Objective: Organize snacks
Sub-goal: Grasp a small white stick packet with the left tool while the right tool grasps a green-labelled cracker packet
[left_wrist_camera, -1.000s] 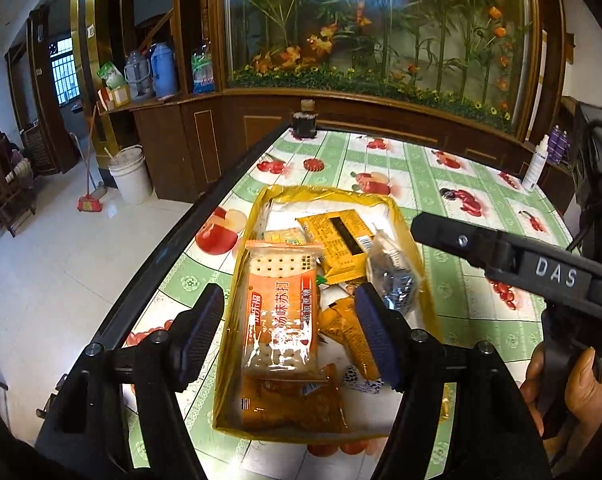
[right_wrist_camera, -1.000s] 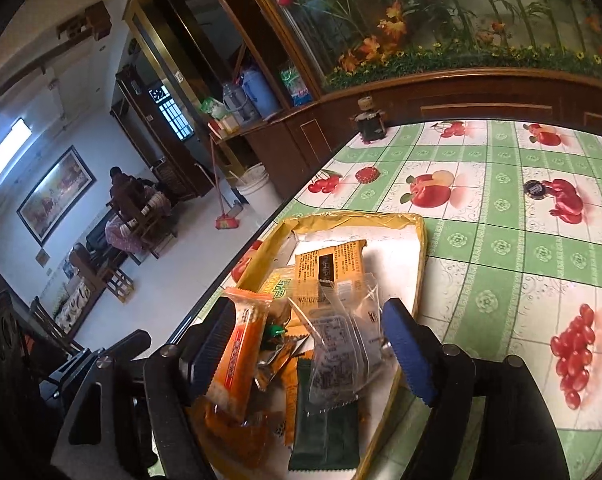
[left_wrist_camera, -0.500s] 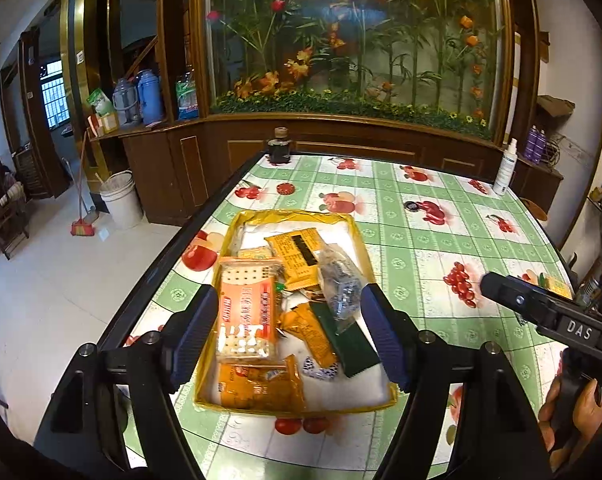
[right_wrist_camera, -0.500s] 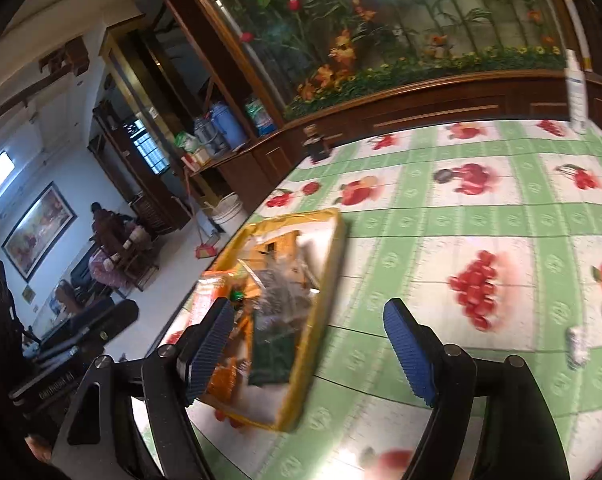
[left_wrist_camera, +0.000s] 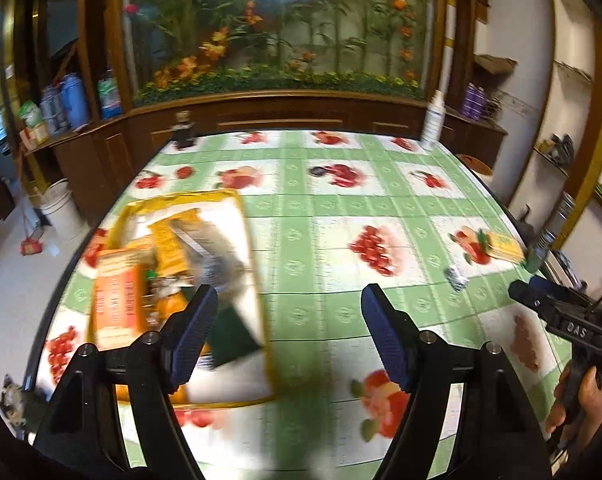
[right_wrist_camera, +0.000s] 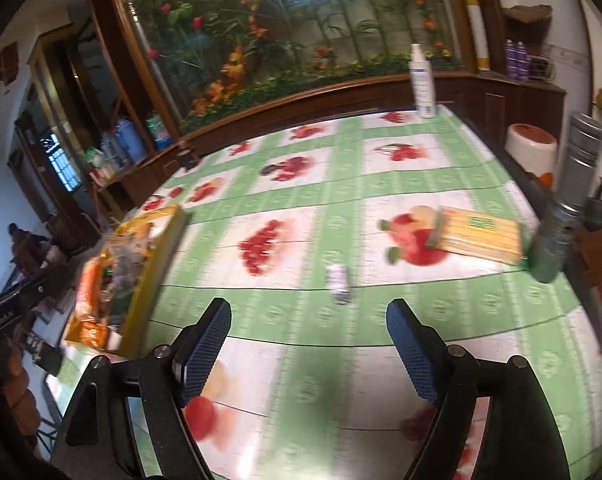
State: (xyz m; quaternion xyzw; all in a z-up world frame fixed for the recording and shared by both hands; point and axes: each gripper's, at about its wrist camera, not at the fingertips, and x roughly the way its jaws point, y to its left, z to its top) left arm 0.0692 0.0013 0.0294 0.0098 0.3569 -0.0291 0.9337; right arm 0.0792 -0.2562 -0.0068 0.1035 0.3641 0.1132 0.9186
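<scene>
A yellow tray (left_wrist_camera: pixel 181 200) holds several snack packs, among them an orange cracker pack (left_wrist_camera: pixel 117 300), and lies on the left of the fruit-print table. My left gripper (left_wrist_camera: pixel 289 320) is open and empty above bare cloth, its left finger over the tray's right side. My right gripper (right_wrist_camera: pixel 309 320) hangs over the table's right half; its jaws are opening with nothing between them. Just ahead of it lies a small white packet (right_wrist_camera: pixel 339 282), with a flat yellow packet (right_wrist_camera: pixel 481 236) further right. The tray (right_wrist_camera: pixel 169 248) shows at the left in that view too. The picture is motion-blurred.
A green can (right_wrist_camera: pixel 549 248) sits at the right table edge, a white spray bottle (right_wrist_camera: pixel 423 80) at the far edge and a dark jar (left_wrist_camera: pixel 183 134) at the far left corner. A wooden cabinet with a flower panel stands behind. A white bucket (left_wrist_camera: pixel 61 208) stands on the floor.
Both grippers have swung to the right, away from the tray, which has slid to the left of both views. The loose packets on the right came into view. Both jaws widened a little.
</scene>
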